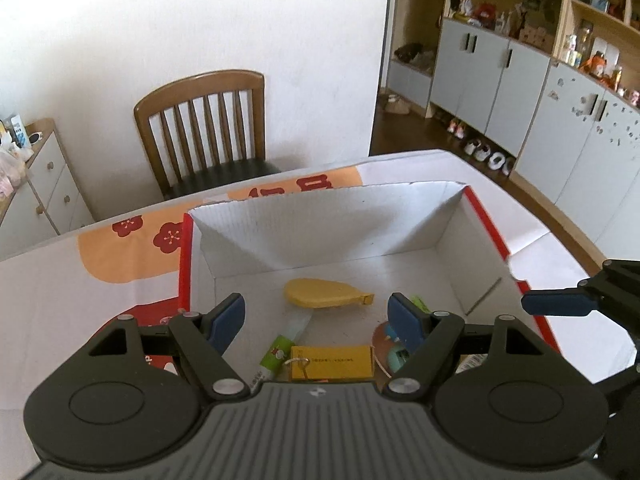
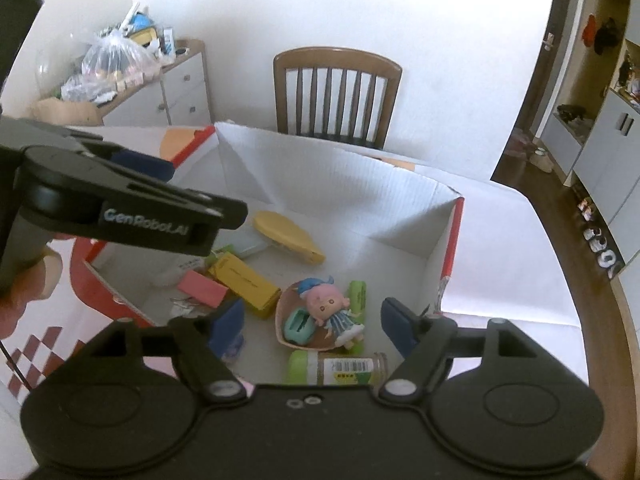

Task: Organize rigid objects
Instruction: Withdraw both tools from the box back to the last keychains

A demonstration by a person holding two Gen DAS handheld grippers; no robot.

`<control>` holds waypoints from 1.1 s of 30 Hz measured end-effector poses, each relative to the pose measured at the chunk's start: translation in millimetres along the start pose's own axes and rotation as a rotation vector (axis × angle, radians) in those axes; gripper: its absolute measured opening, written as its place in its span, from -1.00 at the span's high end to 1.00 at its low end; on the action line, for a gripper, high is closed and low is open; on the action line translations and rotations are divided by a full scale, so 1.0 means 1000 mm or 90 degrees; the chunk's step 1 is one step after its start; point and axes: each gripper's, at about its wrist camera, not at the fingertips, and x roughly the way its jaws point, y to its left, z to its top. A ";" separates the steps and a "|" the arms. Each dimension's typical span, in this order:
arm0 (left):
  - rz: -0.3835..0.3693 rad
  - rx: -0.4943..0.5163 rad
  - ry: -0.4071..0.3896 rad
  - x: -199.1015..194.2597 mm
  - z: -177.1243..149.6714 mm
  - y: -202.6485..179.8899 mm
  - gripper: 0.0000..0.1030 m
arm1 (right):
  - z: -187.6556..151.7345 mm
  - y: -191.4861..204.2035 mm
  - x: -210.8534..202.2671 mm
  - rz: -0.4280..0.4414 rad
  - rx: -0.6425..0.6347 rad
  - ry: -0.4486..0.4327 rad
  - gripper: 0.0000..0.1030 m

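Note:
An open white cardboard box (image 1: 452, 236) with red outer sides stands on the table; it also shows in the right wrist view (image 2: 436, 224). Inside lie a yellow paddle-shaped object (image 1: 320, 293) (image 2: 286, 234), a yellow card box (image 1: 332, 362) (image 2: 244, 278), a pink block (image 2: 202, 289), a doll with pink hair (image 2: 330, 308) on a tan dish, a green marker (image 2: 358, 294) and a green-capped jar (image 2: 340, 368). My left gripper (image 1: 316, 322) is open and empty above the box. My right gripper (image 2: 312, 326) is open and empty above the doll.
A wooden chair (image 1: 204, 128) stands behind the table. A white drawer unit (image 2: 176, 88) with bags stands at the left. Grey cabinets (image 1: 500, 76) with shelves line the right. The table edge (image 2: 600, 280) curves at the right.

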 end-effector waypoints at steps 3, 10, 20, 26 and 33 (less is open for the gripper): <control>-0.008 -0.004 -0.012 -0.014 -0.005 0.001 -0.52 | -0.004 0.002 -0.010 0.003 0.012 -0.011 -0.54; -0.023 0.003 -0.034 -0.044 -0.020 0.000 -0.52 | -0.015 0.006 -0.032 0.010 0.032 -0.037 -0.62; -0.041 0.015 -0.054 -0.077 -0.051 0.000 -0.62 | -0.039 0.009 -0.056 0.025 0.068 -0.076 -0.89; -0.050 0.007 -0.059 -0.086 -0.079 0.005 -0.62 | -0.058 0.005 -0.062 0.035 0.094 -0.088 -0.95; -0.051 -0.006 -0.062 -0.094 -0.114 0.010 -0.62 | -0.075 0.011 -0.059 0.040 0.097 -0.081 -0.95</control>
